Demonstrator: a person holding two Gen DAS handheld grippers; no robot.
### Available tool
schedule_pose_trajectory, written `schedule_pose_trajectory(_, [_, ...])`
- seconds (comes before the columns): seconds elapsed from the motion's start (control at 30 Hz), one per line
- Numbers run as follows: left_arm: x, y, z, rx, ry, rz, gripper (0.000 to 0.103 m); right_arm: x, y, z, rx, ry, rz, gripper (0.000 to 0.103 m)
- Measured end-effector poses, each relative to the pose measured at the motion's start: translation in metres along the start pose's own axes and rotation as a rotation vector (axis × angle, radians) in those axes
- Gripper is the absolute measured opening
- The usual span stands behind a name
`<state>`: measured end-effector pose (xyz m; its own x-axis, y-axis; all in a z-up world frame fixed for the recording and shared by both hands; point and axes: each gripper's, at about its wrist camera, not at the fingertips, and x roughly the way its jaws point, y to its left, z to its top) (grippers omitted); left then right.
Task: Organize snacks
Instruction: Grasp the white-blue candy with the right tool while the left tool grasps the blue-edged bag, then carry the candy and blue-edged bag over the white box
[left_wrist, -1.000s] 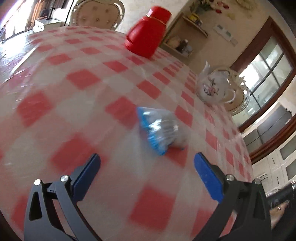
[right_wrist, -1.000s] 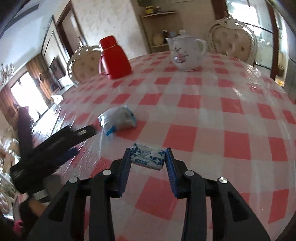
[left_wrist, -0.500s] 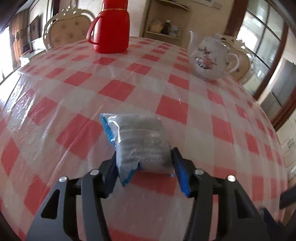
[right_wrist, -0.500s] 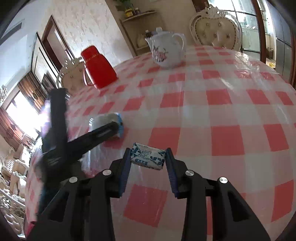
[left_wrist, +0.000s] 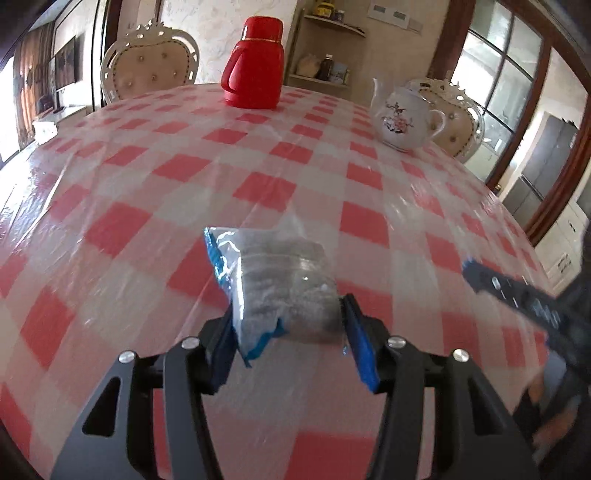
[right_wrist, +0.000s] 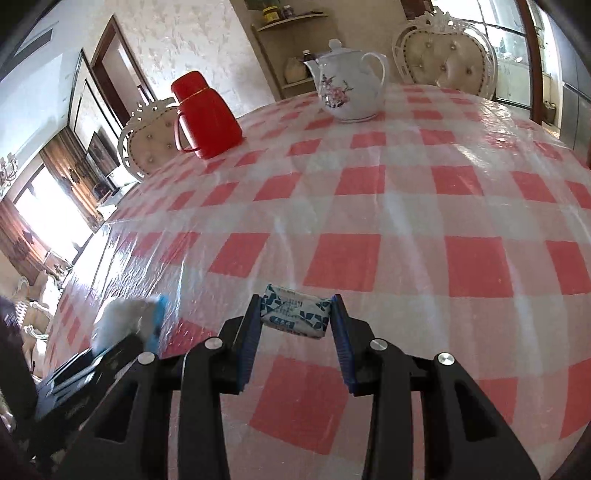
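Left wrist showed my left hand-held gripper (left_wrist: 288, 325) pinching only the slippery bag (left_wrist: 280, 284)'s end; it could slide out

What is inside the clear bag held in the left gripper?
The clear bag with blue edging shows a pale greyish, crumbly snack. Glare and creases hide what it is exactly.

Flask (left_wrist: 255, 64) stands left of teapot (left_wrist: 404, 120) on table (left_wrist: 147, 184).

The left gripper (left_wrist: 288, 325), wide open a second ago, now clamps the clear snack bag (left_wrist: 280, 280) between its blue pads. The bag now hangs above the checked tablecloth (left_wrist: 147, 184) instead of lying on it.
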<state>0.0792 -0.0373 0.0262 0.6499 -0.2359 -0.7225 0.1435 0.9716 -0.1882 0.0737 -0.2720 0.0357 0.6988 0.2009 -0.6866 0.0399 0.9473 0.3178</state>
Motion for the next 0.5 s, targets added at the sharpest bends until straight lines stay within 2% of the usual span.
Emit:
schedule_pose_trajectory(0.23, [-0.022,0.019,-0.027,-0.017,0.007,-0.038,0.054,0.0,0.017,-0.01,-0.028,-0.018,0.005,0.037])
schedule_pose_trajectory(0.5, [-0.036,0.022,-0.031,-0.03,-0.016,-0.063,0.054,-0.019,0.048,-0.044,-0.064,-0.022,0.037,0.037])
